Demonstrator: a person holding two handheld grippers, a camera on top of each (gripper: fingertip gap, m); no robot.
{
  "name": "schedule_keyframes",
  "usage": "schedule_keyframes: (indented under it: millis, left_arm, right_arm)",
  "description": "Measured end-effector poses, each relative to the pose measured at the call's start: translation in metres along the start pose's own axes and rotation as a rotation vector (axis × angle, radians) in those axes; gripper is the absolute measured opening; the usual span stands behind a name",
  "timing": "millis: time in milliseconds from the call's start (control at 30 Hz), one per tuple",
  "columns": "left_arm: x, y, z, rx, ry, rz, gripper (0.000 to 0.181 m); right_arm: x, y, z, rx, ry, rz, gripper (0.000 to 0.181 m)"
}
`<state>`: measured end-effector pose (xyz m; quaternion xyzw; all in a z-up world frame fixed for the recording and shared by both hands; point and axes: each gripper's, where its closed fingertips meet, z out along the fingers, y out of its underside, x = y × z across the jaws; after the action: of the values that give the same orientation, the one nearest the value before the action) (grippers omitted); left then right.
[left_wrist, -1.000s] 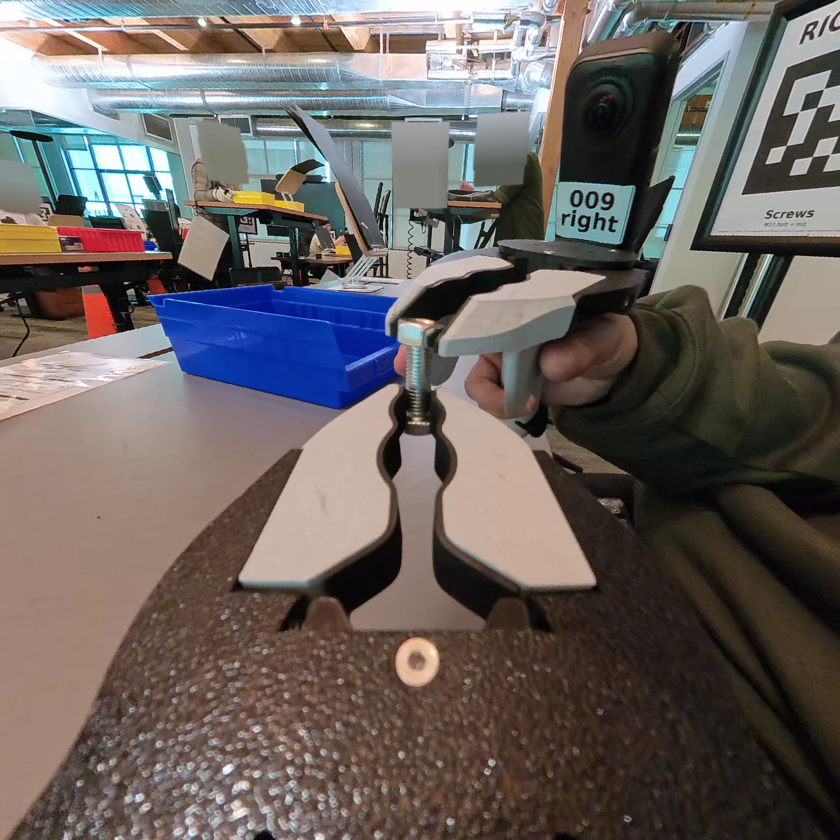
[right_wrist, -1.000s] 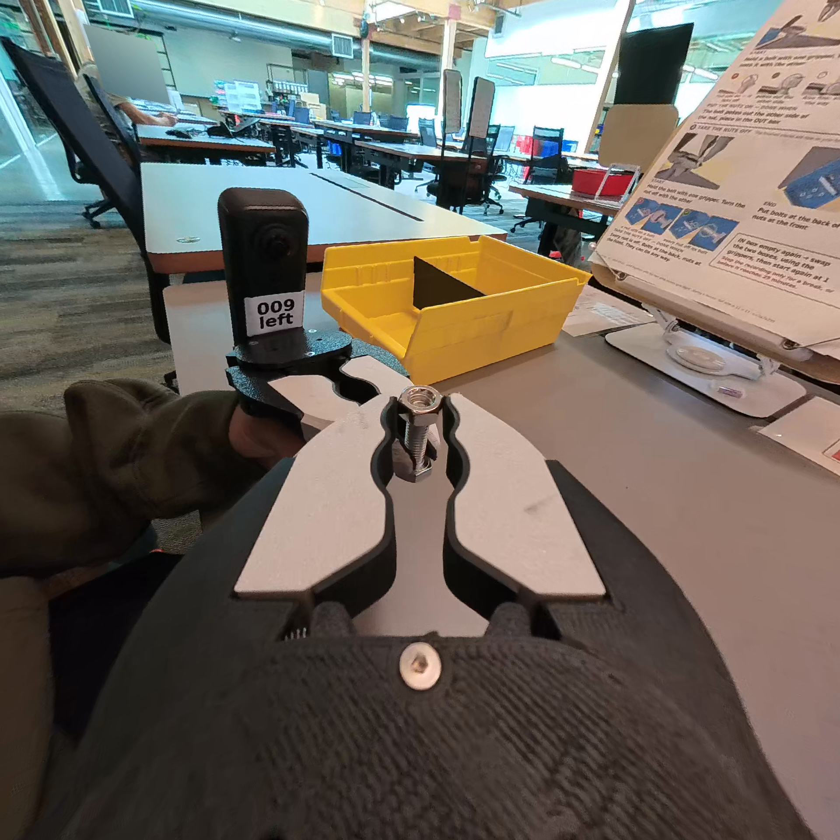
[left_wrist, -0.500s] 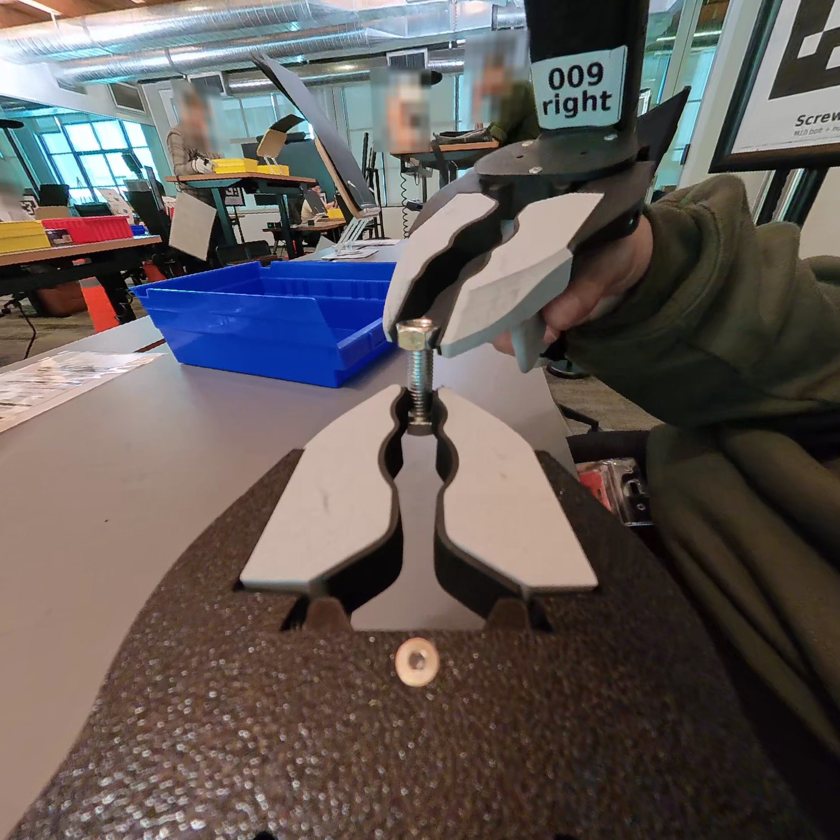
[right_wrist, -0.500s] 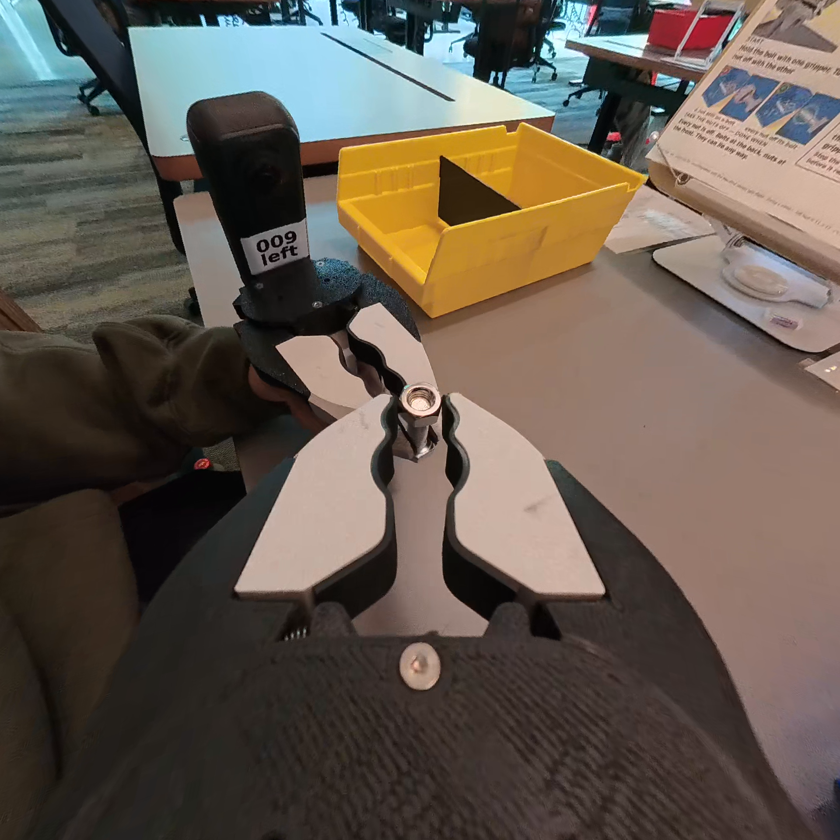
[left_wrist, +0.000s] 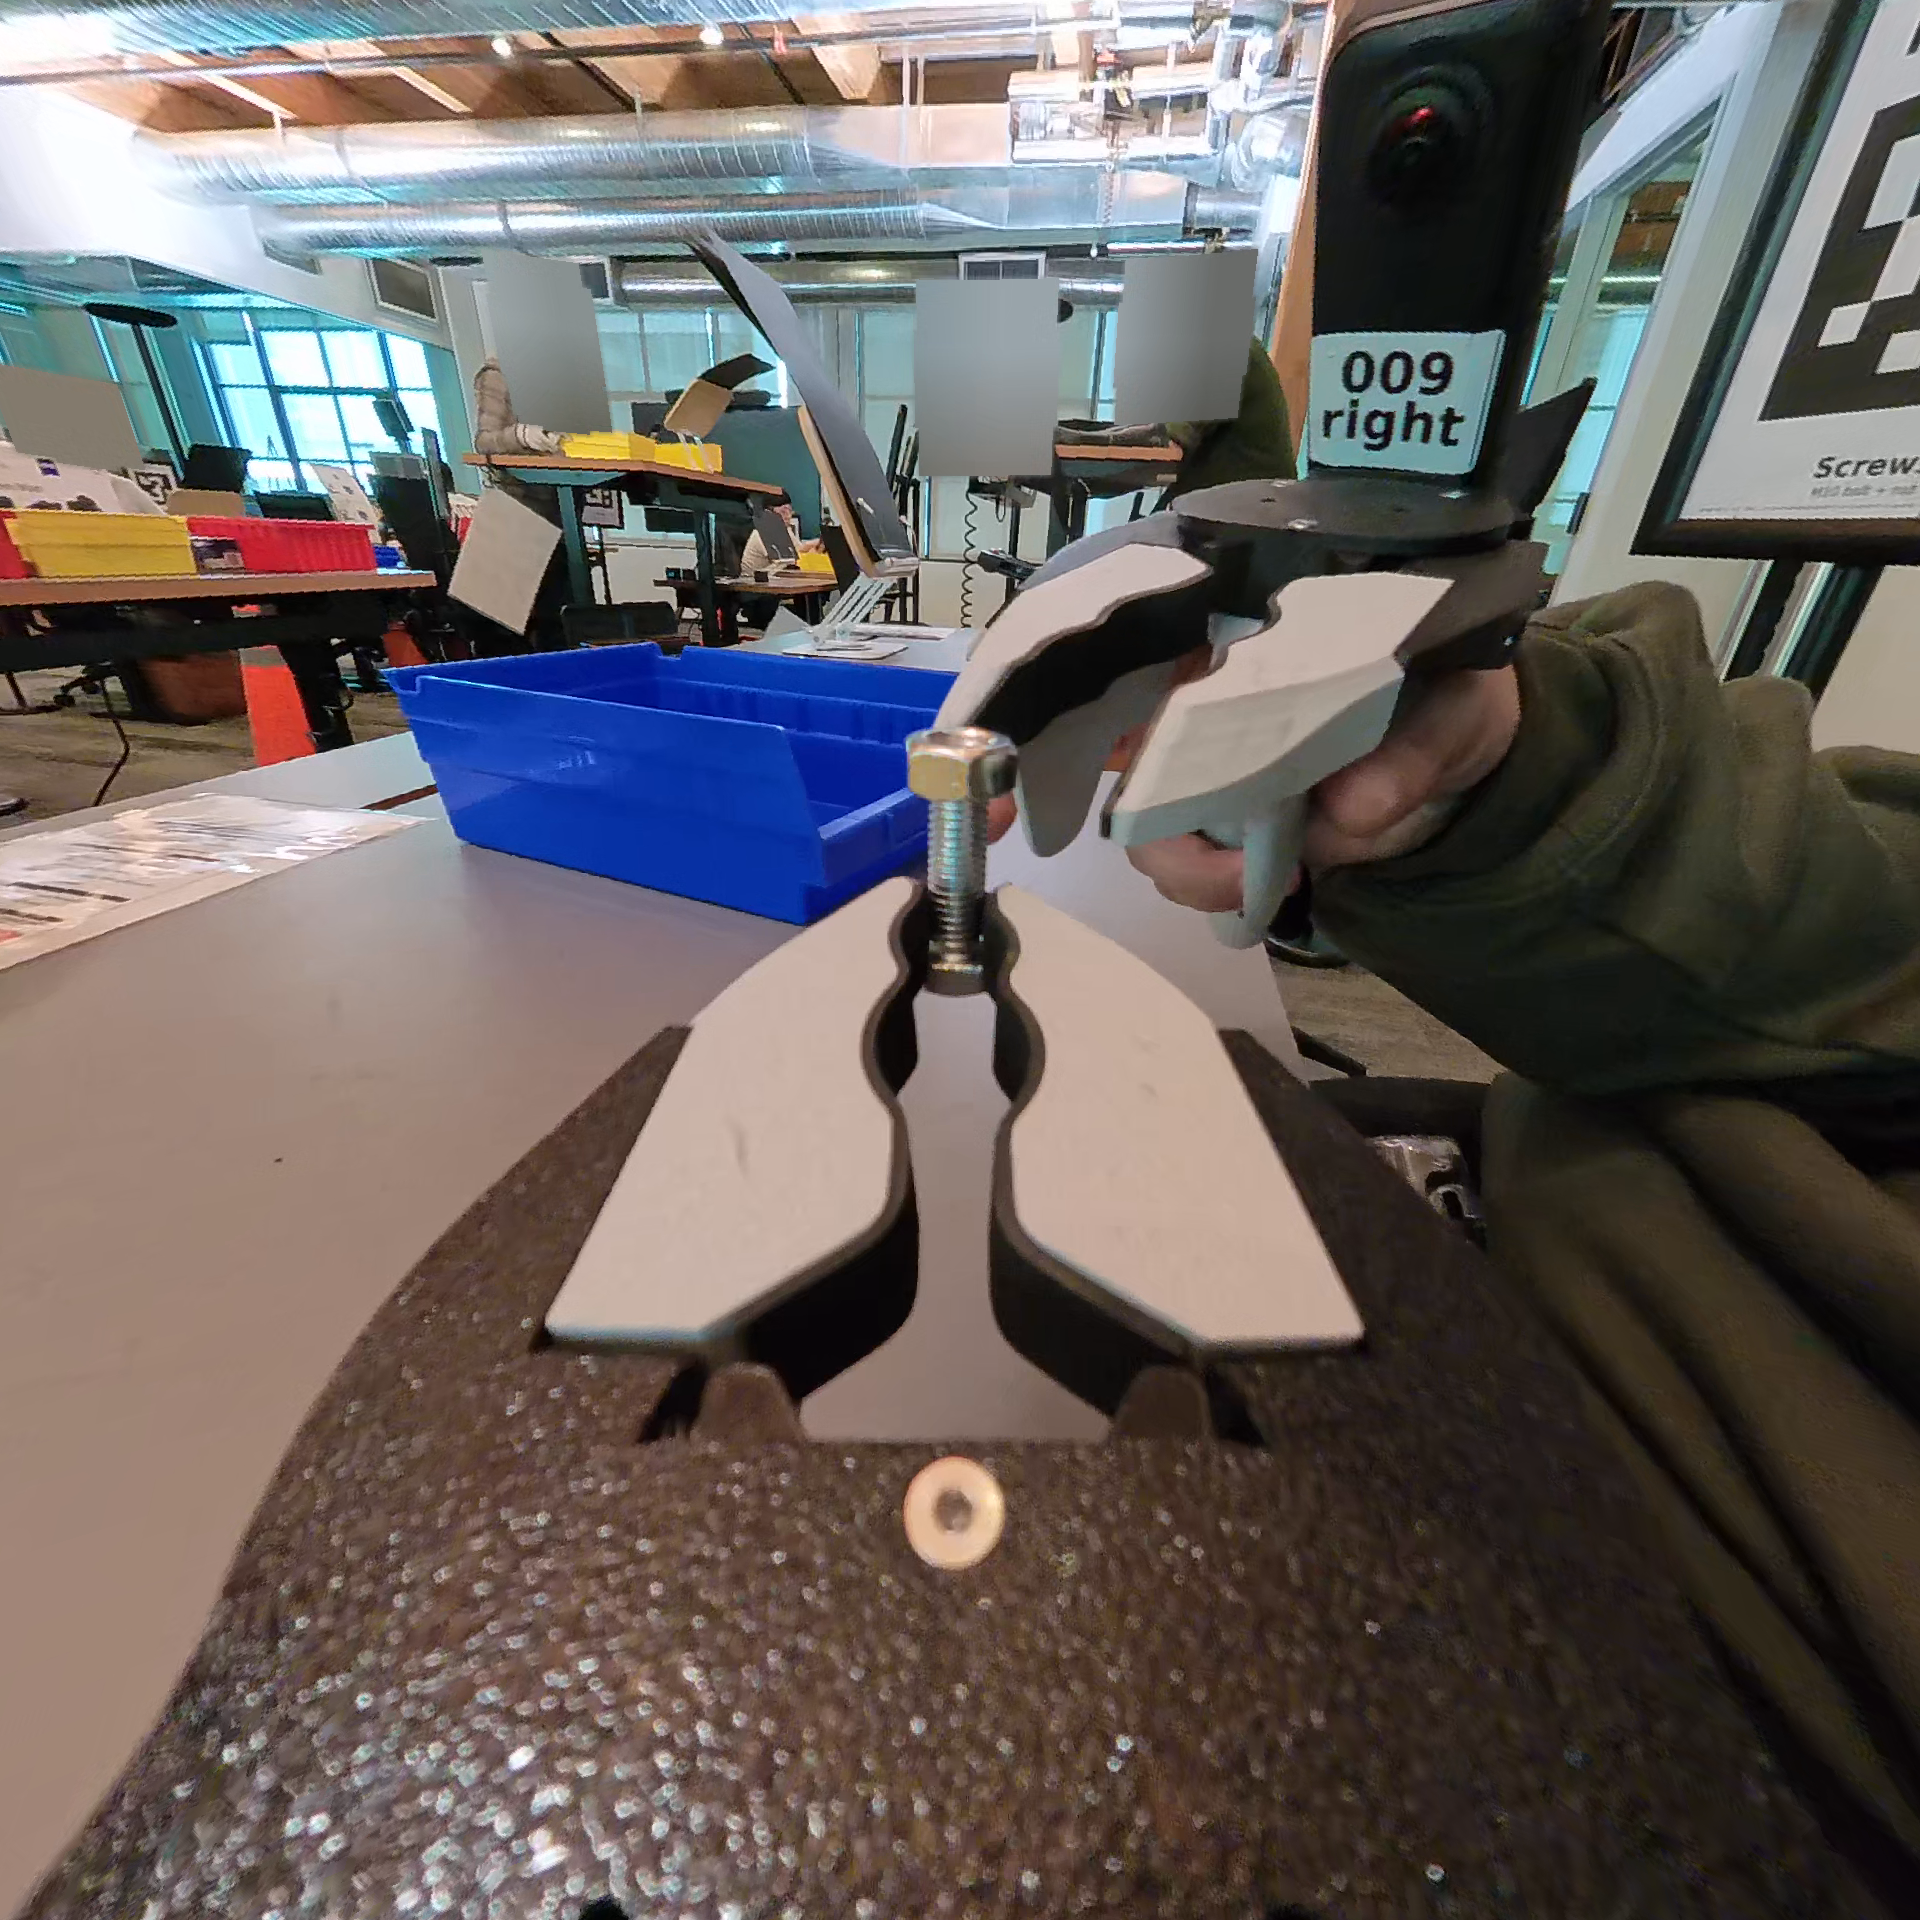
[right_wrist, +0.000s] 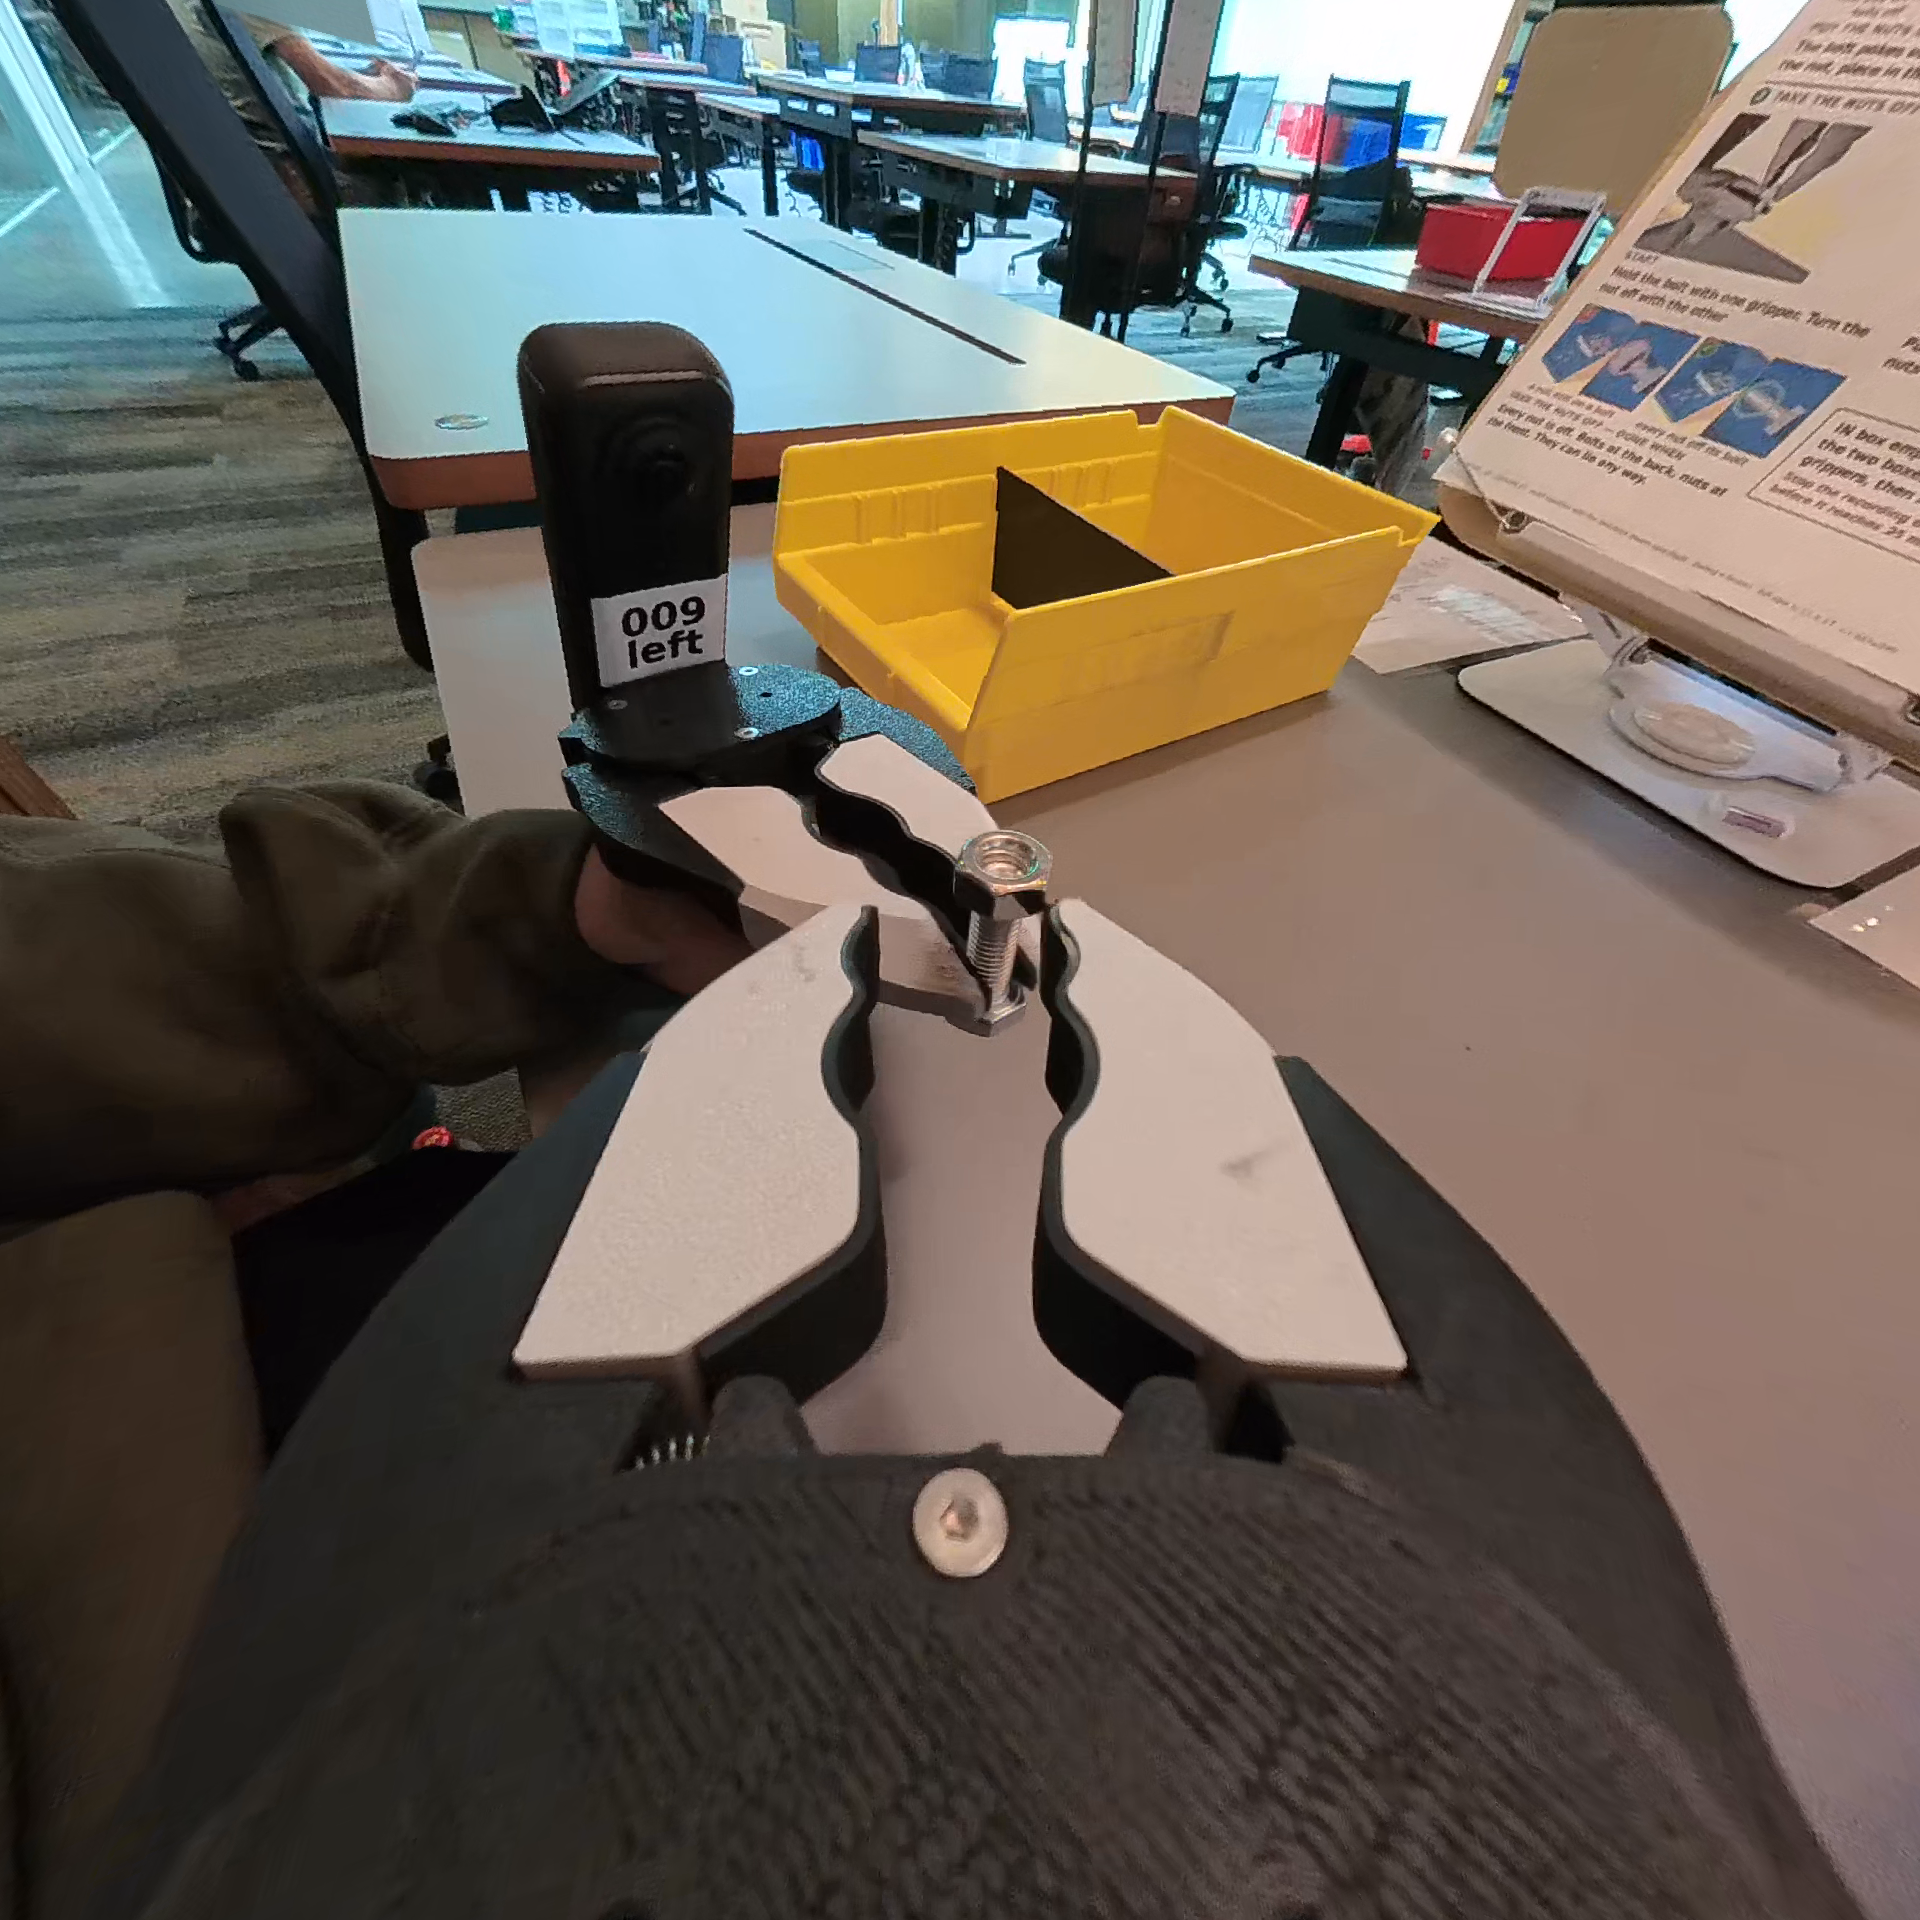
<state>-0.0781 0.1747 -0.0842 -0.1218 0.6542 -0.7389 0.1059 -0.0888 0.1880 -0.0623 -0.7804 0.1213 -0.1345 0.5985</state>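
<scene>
Left wrist view: the left hand-held gripper (left_wrist: 958, 935) clamps the bolt (left_wrist: 958, 862) upright, nut (right_wrist: 1003, 864) uppermost, leaving it exposed to the parted, empty right hand-held gripper (right_wrist: 961, 925).

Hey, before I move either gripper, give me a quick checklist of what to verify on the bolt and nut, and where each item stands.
1. Left gripper clamped on the bolt: ok, fingers closed on the lower threads.
2. Bolt upright: ok.
3. Nut on the bolt's top end: ok.
4. Right gripper open: ok, jaws apart on either side of the bolt, gripping nothing.
5. Nut centred between the right gripper's fingers: not ok, it sits close to one finger.
6. How tightly the nut is threaded: cannot tell.
</scene>
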Motion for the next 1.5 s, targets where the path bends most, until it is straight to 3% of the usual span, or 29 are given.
schedule_keyframes:
  millis: [200, 567, 700, 833, 867, 933, 1200, 1333, 1367, 1433, 1500]
  left_arm:
    - [0.0, 0.001, 0.001, -0.007, -0.002, 0.004, 0.009]
    - [-0.008, 0.0, -0.002, 0.003, -0.05, -0.012, 0.009]
    - [-0.004, 0.0, 0.0, -0.001, -0.026, -0.002, 0.009]
    - [-0.01, 0.0, -0.001, -0.002, -0.074, 0.003, 0.009]
    - [-0.013, -0.001, -0.002, 0.002, -0.094, -0.002, 0.009]
    - [-0.02, -0.001, -0.005, 0.002, -0.123, -0.027, 0.009]
    - [-0.009, 0.003, 0.002, -0.022, -0.068, -0.017, 0.009]
    - [-0.024, 0.002, -0.003, -0.019, -0.162, -0.045, 0.009]
    - [-0.027, 0.003, -0.005, -0.021, -0.173, -0.062, 0.009]
    - [-0.027, 0.003, -0.005, -0.021, -0.171, -0.066, 0.009]
    - [-0.024, 0.004, -0.003, -0.029, -0.152, -0.057, 0.009]
  right_arm:
    - [0.007, -0.007, 0.001, 0.04, 0.064, 0.018, 0.033]
    - [0.002, -0.006, 0.003, 0.066, 0.028, 0.074, 0.021]
    - [0.009, -0.006, 0.006, 0.081, 0.09, 0.097, 0.037]
    - [0.0, -0.005, 0.012, 0.077, 0.049, 0.1, 0.042]
    - [0.0, -0.005, 0.01, 0.069, 0.049, 0.087, 0.039]
    - [-0.009, -0.005, 0.006, 0.053, -0.021, 0.058, 0.013]
    - [0.012, -0.006, 0.01, 0.105, 0.12, 0.102, 0.053]
    - [0.0, -0.003, 0.013, 0.078, 0.053, 0.084, 0.04]
    - [-0.009, -0.004, 0.012, 0.073, -0.009, 0.067, 0.02]
    - [-0.013, -0.003, 0.012, 0.063, -0.038, 0.069, 0.022]
    - [0.002, -0.001, 0.013, 0.066, 0.069, 0.057, 0.034]
